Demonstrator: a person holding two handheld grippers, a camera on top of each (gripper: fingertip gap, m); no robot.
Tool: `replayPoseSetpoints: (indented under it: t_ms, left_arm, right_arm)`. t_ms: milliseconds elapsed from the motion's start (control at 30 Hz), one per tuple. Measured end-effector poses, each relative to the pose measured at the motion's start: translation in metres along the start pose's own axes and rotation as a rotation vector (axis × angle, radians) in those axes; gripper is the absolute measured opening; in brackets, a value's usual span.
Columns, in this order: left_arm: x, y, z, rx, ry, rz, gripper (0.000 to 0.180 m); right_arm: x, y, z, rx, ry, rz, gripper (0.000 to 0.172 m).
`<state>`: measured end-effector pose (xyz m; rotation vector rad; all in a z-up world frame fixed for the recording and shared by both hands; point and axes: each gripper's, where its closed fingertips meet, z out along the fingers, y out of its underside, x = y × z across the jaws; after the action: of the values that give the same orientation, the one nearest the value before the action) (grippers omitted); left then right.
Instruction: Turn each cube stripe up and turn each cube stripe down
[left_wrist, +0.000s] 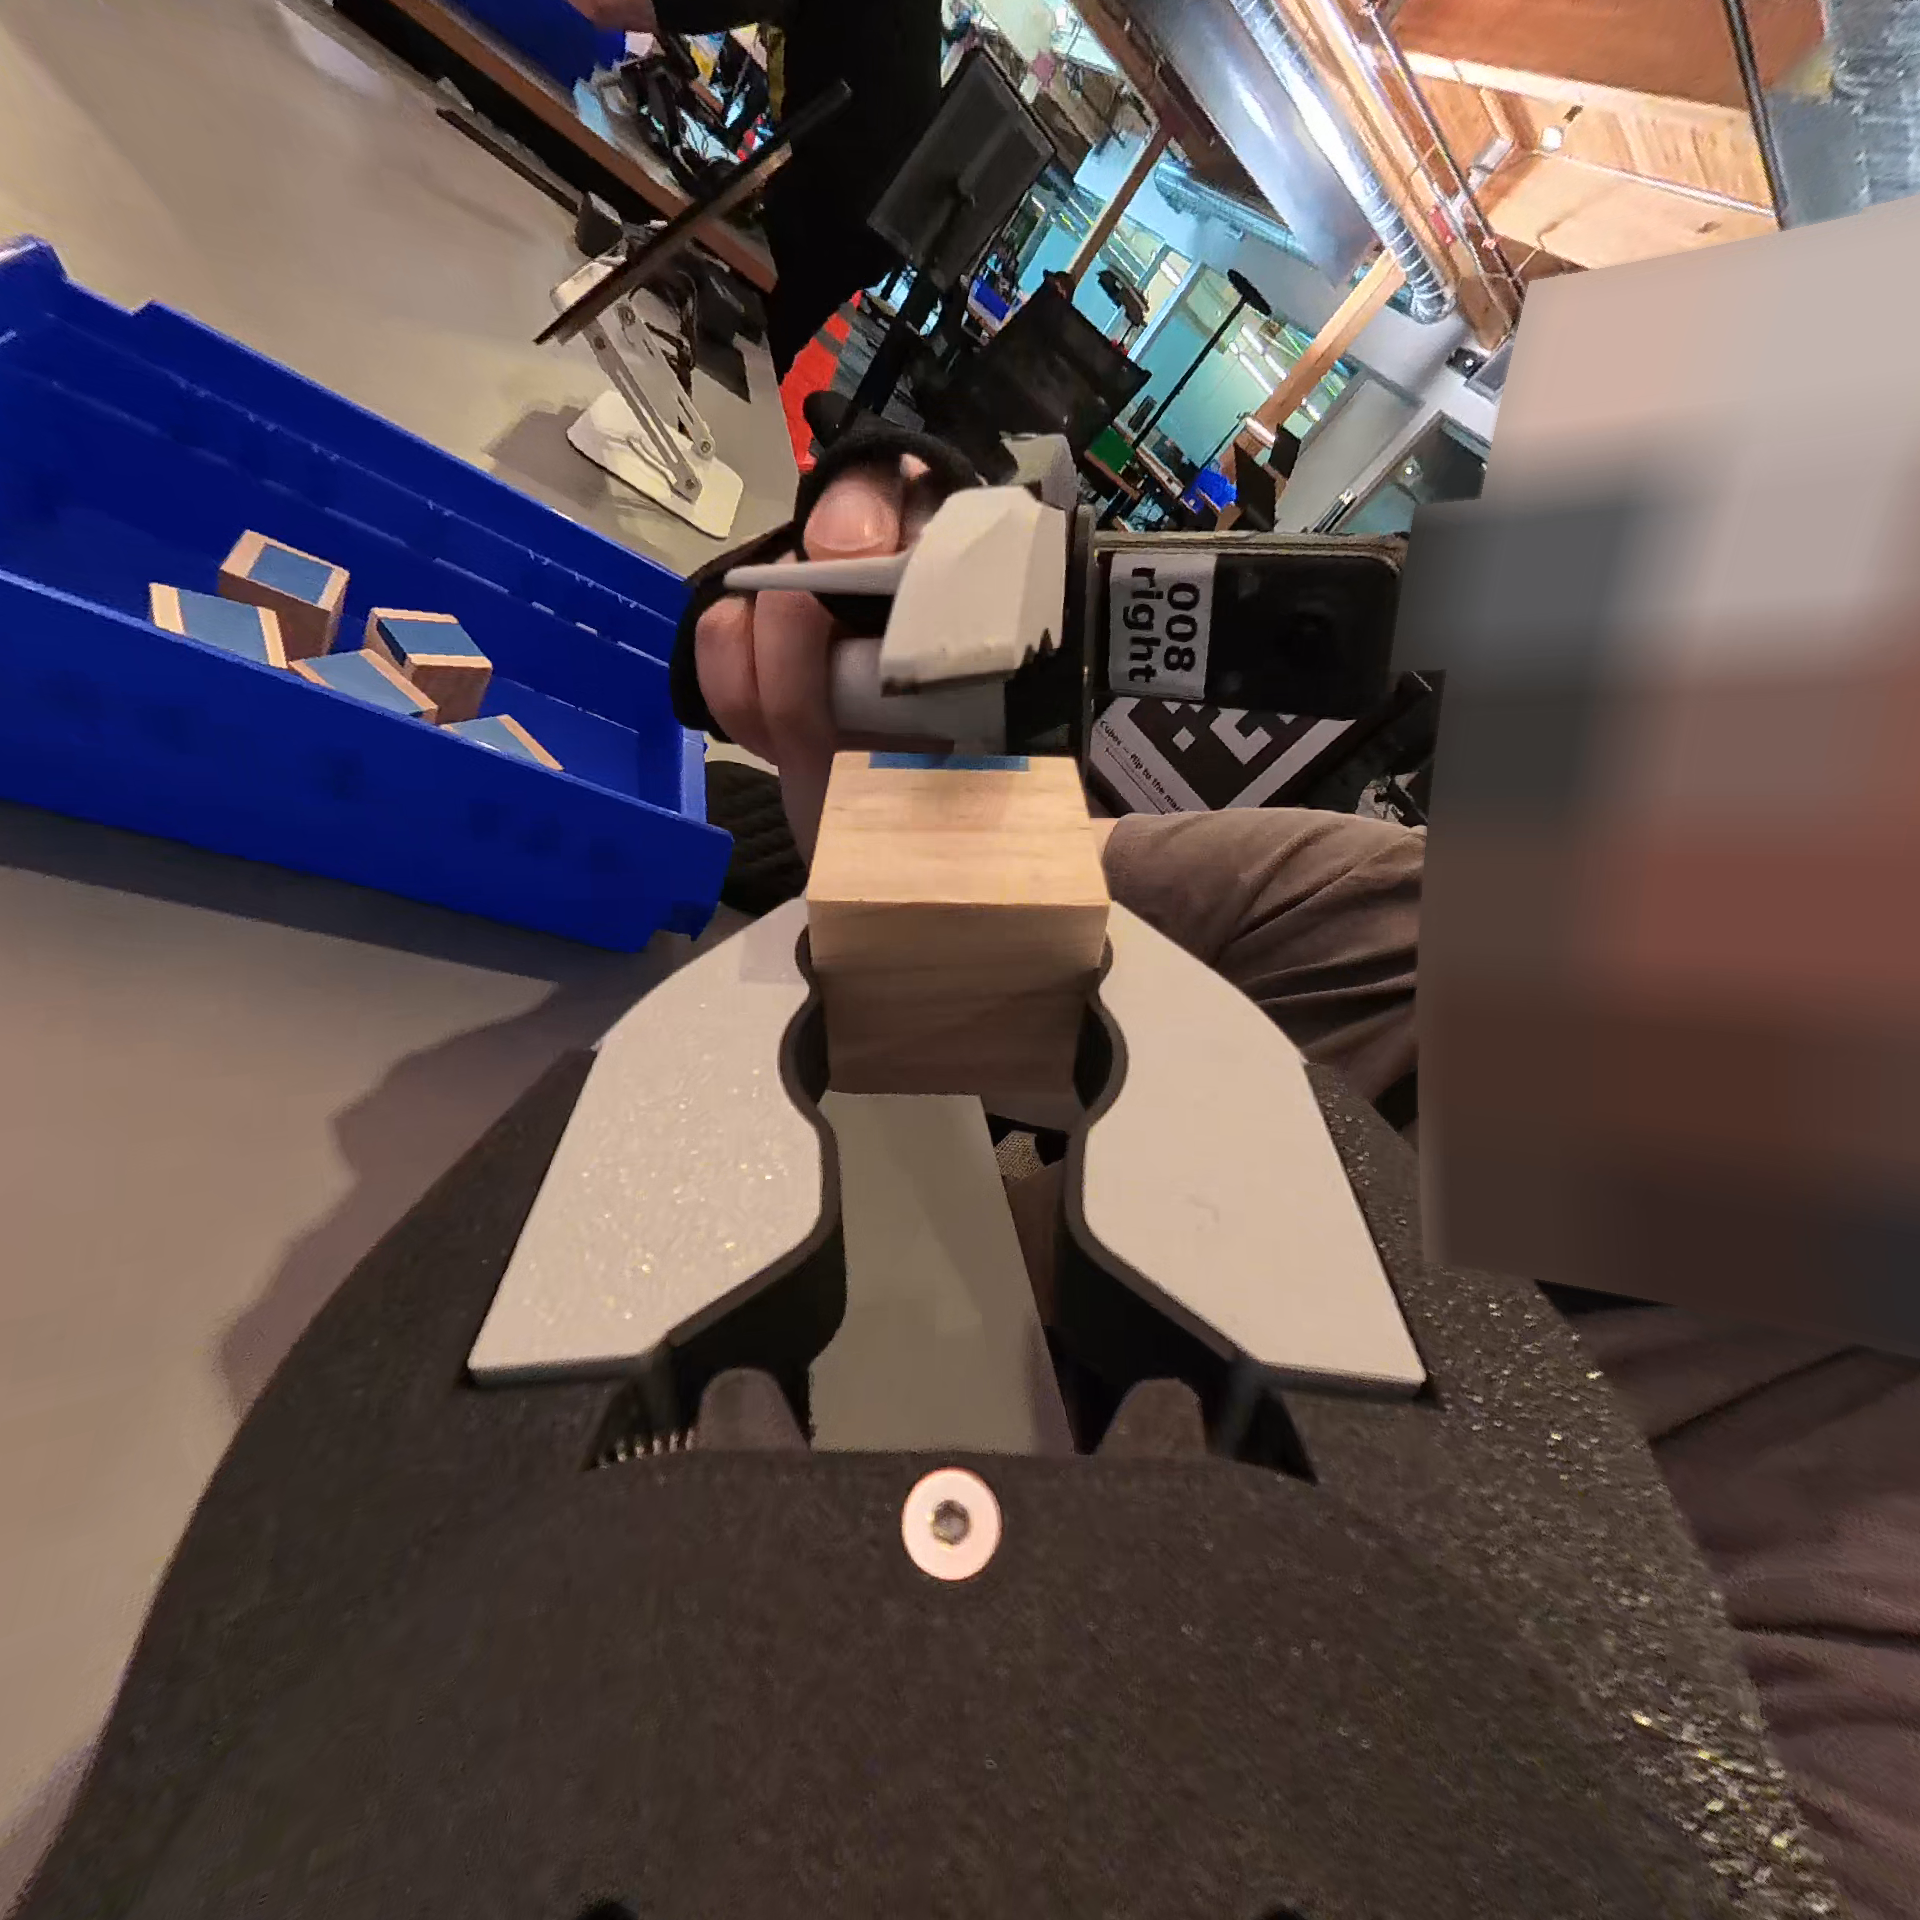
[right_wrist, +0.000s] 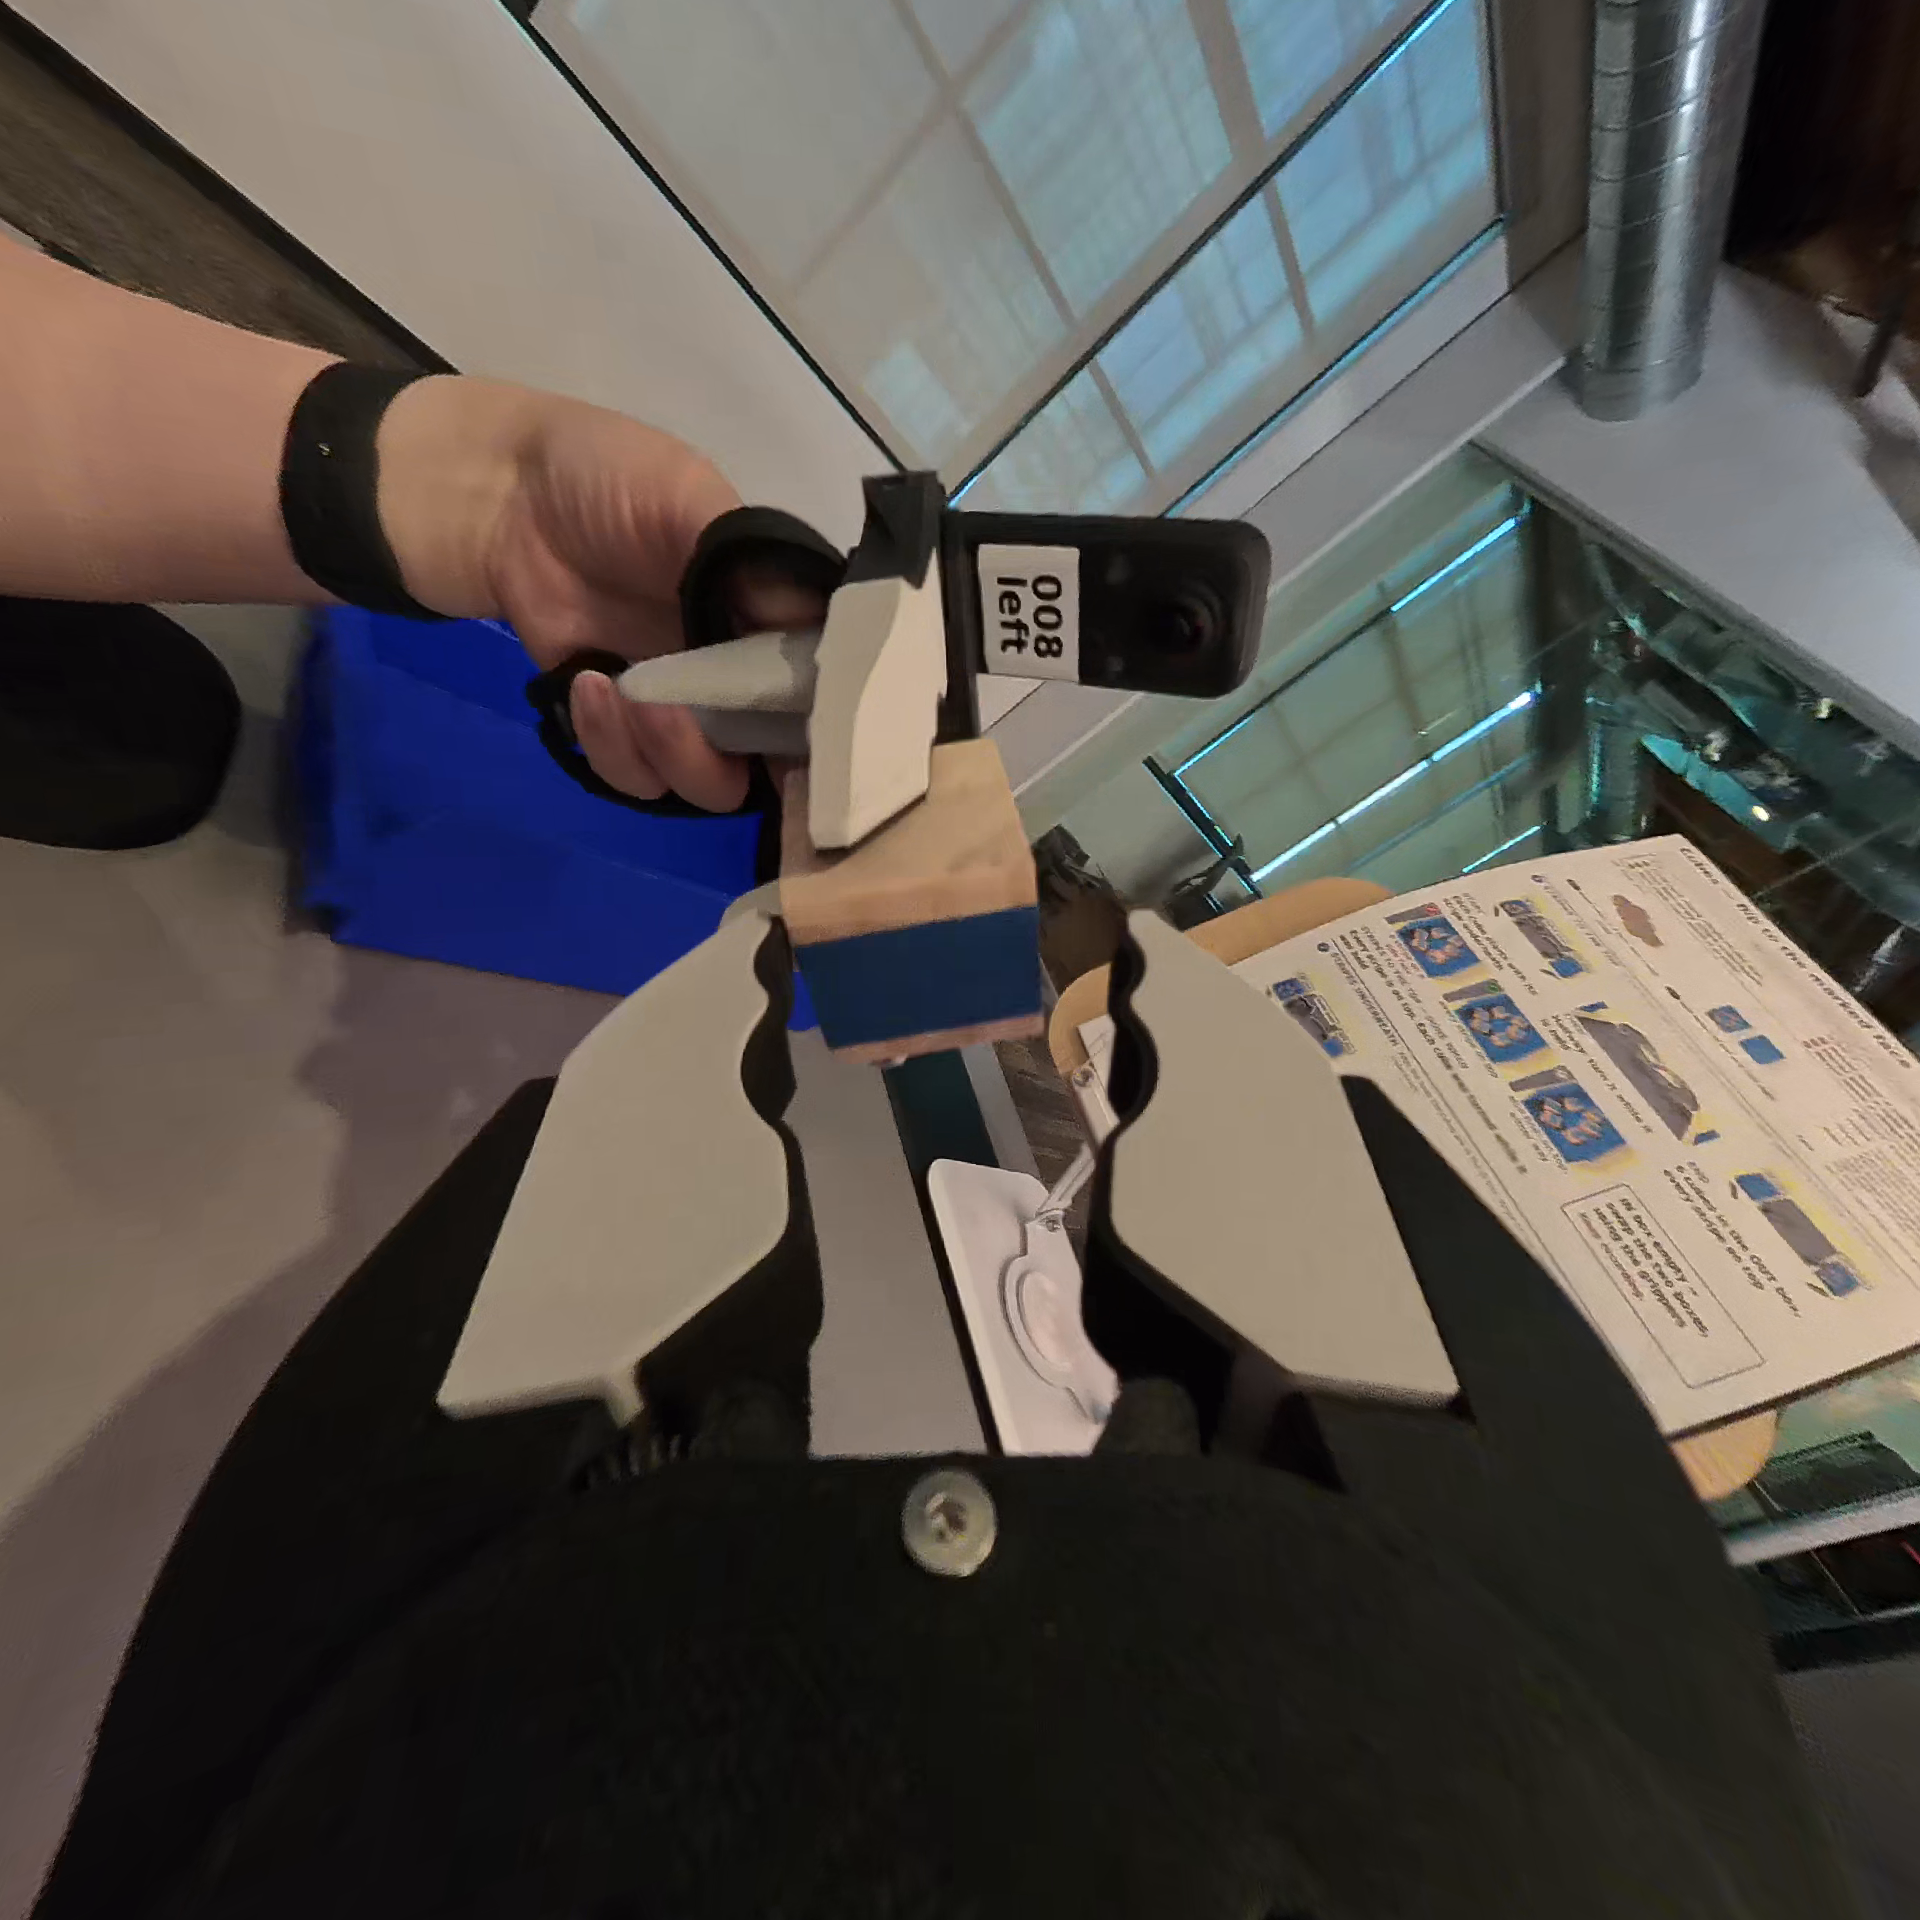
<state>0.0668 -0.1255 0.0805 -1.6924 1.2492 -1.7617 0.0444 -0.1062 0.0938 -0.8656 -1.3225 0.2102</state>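
Observation:
A wooden cube (left_wrist: 954, 883) with a blue stripe sits between the fingers of my left gripper (left_wrist: 954, 971), and both pads press on its sides. It is held in the air. In the right wrist view the cube (right_wrist: 914, 883) shows its blue stripe (right_wrist: 920, 982) toward the camera, with a left finger (right_wrist: 873, 727) lying on it. My right gripper (right_wrist: 951, 966) is open around the cube's striped end. A clear gap shows between its right pad (right_wrist: 1127, 997) and the cube. The right gripper also shows in the left wrist view (left_wrist: 966, 623), just beyond the cube.
A blue bin (left_wrist: 312, 769) at the left holds several striped cubes (left_wrist: 281, 592); it also shows in the right wrist view (right_wrist: 468, 831). A printed instruction sheet (right_wrist: 1558, 1091) lies on a wooden board at the right. A white stand (left_wrist: 655, 457) is on the grey table behind.

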Motion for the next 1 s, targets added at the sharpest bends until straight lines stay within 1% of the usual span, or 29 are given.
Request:
replayPoseSetpoints:
  t_ms: [33,100,200,267,300,367,433,467,567,633,667,700,767,867,1000]
  left_arm:
    - [0.0,0.0,0.001,0.004,0.003,0.002,0.045]
    - [0.0,0.0,0.001,0.001,0.009,-0.008,0.045]
    - [0.001,0.002,0.001,-0.017,0.009,0.011,0.046]
    - [-0.003,0.001,-0.002,-0.023,-0.047,0.052,0.047]
    - [-0.006,0.0,-0.005,-0.026,-0.095,0.081,0.048]
    - [-0.009,-0.006,-0.016,-0.008,-0.176,0.146,0.047]
    - [-0.01,-0.014,-0.029,0.028,-0.257,0.218,0.047]
    - [-0.008,-0.019,-0.035,0.057,-0.289,0.256,0.047]
    - [-0.008,-0.028,-0.048,0.153,-0.343,0.335,0.045]
    - [-0.015,-0.027,-0.05,0.206,-0.365,0.369,0.041]
    - [-0.02,-0.026,-0.05,0.206,-0.373,0.366,0.04]
    - [-0.023,-0.023,-0.048,0.184,-0.371,0.348,0.039]
    - [-0.024,-0.018,-0.046,0.15,-0.36,0.335,0.037]
    - [-0.02,-0.018,-0.05,0.135,-0.383,0.354,0.037]
    - [-0.008,-0.018,-0.055,0.126,-0.377,0.379,0.035]
  right_arm:
    - [-0.002,0.0,0.0,0.0,-0.011,0.0,0.058]
    - [-0.006,0.001,0.0,-0.003,-0.036,-0.006,0.046]
    - [-0.007,0.002,-0.001,-0.014,-0.064,-0.003,0.046]
    - [0.0,0.004,-0.009,-0.037,-0.097,0.025,0.045]
    - [0.008,0.009,-0.018,-0.08,-0.108,0.037,0.045]
    - [0.028,0.035,-0.048,-0.244,-0.157,0.114,0.046]
    - [0.035,0.082,-0.1,-0.511,-0.269,0.323,0.046]
    - [0.038,0.111,-0.13,-0.649,-0.272,0.415,0.045]
    - [0.024,0.191,-0.219,-1.019,-0.293,0.644,0.046]
    - [0.003,0.227,-0.262,-1.24,-0.324,0.836,0.046]
    - [-0.007,0.238,-0.274,-1.323,-0.347,0.899,0.046]
    - [-0.015,0.245,-0.279,-1.362,-0.382,0.927,0.046]
    - [-0.03,0.252,-0.277,-1.395,-0.46,0.945,0.046]
    - [-0.047,0.255,-0.277,-1.477,-0.547,0.945,0.046]
    - [-0.055,0.27,-0.287,-1.606,-0.548,0.955,0.047]
